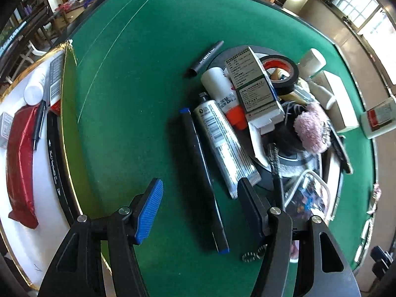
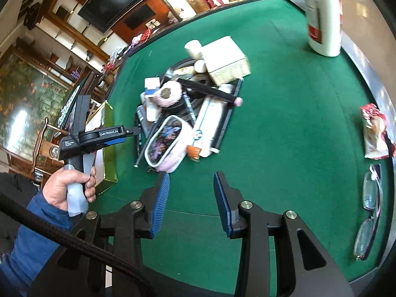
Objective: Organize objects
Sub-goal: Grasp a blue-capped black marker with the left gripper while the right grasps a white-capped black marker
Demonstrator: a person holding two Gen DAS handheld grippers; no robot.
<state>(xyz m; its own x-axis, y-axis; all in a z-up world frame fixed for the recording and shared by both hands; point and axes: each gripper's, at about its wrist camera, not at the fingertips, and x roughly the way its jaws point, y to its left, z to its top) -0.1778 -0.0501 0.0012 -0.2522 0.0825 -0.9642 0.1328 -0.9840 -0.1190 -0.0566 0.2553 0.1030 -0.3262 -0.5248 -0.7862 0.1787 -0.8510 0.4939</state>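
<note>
Two handheld tools hang over a green felt-topped desk (image 1: 138,79) crowded with small household goods. The left tool (image 1: 198,198), its blue ribbed pads parted and gripping nothing, points steeply down at a long black marker with blue end caps (image 1: 204,180) lying flat on the felt, just beside a silver squeezed tube with a black cap (image 1: 222,143). Both lie at the near edge of a heap of clutter on a dark round tray (image 1: 267,173): a white cylinder with an orange cap (image 1: 224,91), a green-and-white printed carton (image 1: 255,84), a roll of black tape (image 1: 279,71) and a pink fluffy puff (image 1: 311,128).

At the desk's left side stands a white gold-rimmed box (image 1: 29,222) holding a red satin pouch (image 1: 21,163) and a black pen (image 1: 39,126).

The right tool (image 2: 191,200) is likewise released and empty above bare felt, well short of the heap, where a pink-edged patterned pencil case (image 2: 165,143) lies nearest it. From this view a hand (image 2: 66,190) in a blue sleeve grips the left tool's handle. A white bottle with a red label (image 2: 324,17) stands at the far edge; what seems to be a pair of glasses (image 2: 368,210) lies at the right rim, blurred.
</note>
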